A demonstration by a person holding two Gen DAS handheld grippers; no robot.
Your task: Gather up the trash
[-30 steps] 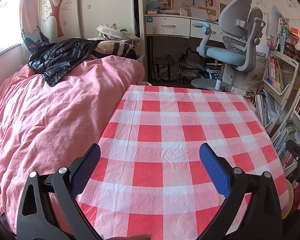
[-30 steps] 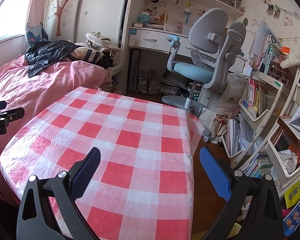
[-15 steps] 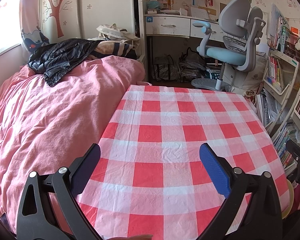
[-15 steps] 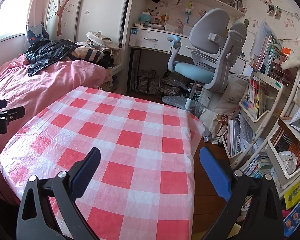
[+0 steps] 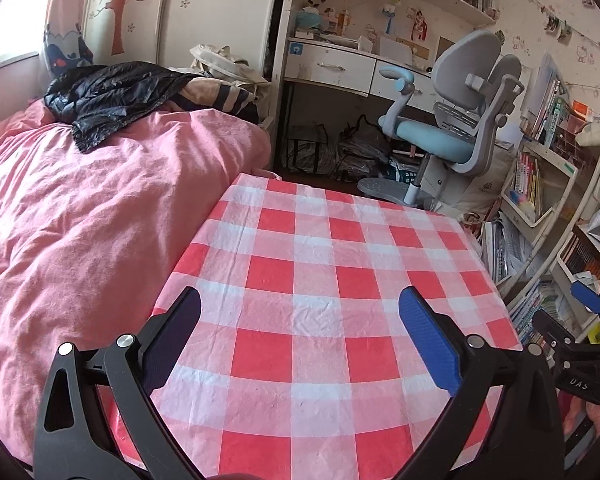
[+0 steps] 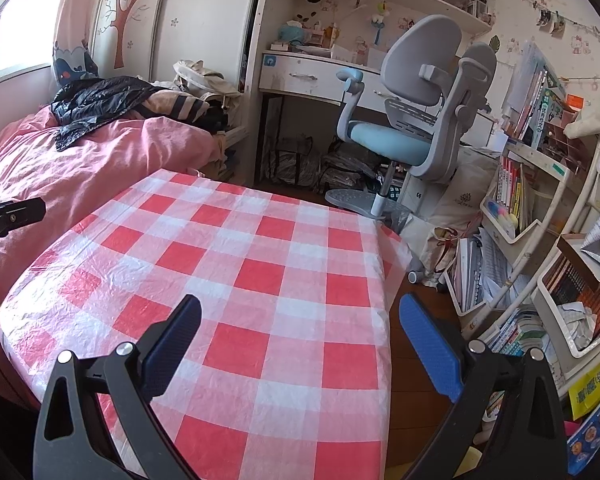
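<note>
Both hand-held grippers held wide open over a bare checked table; no trash in view.

Since a second ago little has changed: the left hand-held gripper [image 5: 300, 320] and the right hand-held gripper [image 6: 300, 320] are kept spread, nothing gripped, above the red-and-white checked table [image 5: 324, 264], with only a slight drift of view. No trash can be made out on the cloth, so collecting is judged not yet begun. The pink bed [image 5: 80, 216] lies beside the table, the desk chair [image 6: 412, 120] beyond.
</note>
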